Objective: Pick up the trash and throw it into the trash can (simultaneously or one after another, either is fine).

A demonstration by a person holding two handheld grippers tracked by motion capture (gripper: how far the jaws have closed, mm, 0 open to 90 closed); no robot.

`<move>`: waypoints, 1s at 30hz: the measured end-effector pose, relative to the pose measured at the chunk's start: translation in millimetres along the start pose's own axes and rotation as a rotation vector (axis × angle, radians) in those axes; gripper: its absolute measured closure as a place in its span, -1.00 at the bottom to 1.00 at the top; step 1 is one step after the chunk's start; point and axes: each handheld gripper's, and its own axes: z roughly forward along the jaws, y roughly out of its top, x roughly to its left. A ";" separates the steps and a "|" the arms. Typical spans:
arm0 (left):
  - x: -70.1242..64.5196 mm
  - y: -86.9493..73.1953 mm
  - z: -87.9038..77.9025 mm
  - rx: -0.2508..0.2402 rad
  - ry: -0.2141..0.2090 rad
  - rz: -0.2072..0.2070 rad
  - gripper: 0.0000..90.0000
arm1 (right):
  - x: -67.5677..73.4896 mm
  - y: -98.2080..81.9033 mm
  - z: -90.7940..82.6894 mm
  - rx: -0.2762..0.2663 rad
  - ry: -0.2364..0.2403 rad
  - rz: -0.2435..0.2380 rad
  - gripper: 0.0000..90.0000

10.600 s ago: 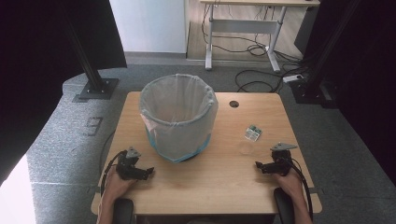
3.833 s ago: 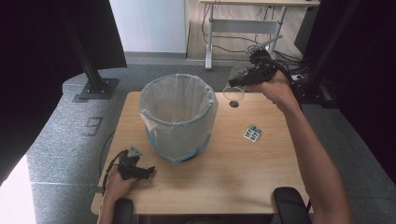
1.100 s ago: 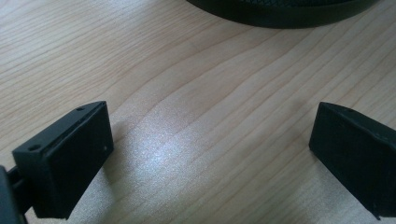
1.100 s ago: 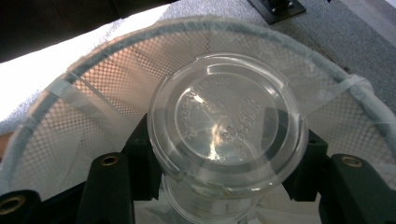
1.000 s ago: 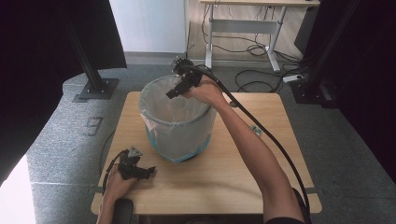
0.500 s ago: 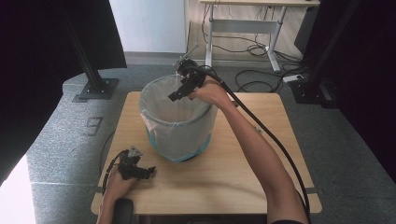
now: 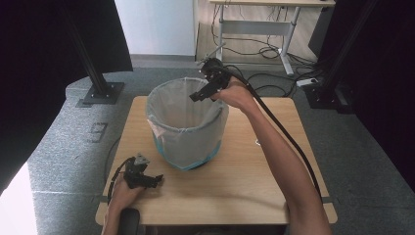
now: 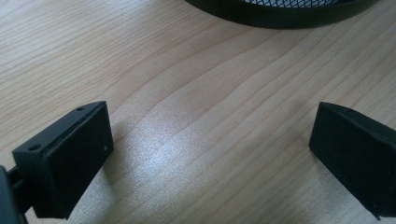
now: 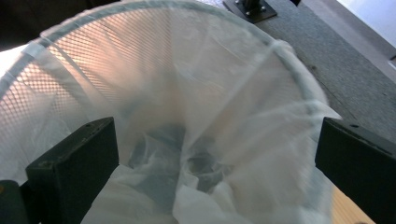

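The round black mesh bin lined with a thin white plastic bag (image 7: 188,125) stands near the far left corner of the light wooden worktop (image 7: 254,181). The right tool (image 7: 200,93) hangs over the bin's far rim, its jaws having just been opening and now wide with nothing between them. The left tool (image 7: 154,180) rests near the worktop's near left corner, jaws wide and empty.

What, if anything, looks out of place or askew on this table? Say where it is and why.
Nothing stands out. The lined bin stands upright on the table, its liner folded over the rim. The right gripper is held open over the bin's mouth with nothing between its fingers; the left gripper rests open on the wood.
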 end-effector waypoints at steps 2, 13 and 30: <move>0.0 0.0 0.0 0.000 0.000 0.000 -1.00 | -5.5 -6.1 -8.3 -0.010 -0.010 0.018 -1.00; -0.2 0.1 0.1 0.000 0.001 0.000 -1.00 | -24.5 -27.6 -33.9 -0.028 -0.059 0.053 -1.00; -0.2 0.1 0.1 0.000 0.001 -0.001 -1.00 | -49.4 -60.3 -69.4 -0.076 -0.121 0.110 -1.00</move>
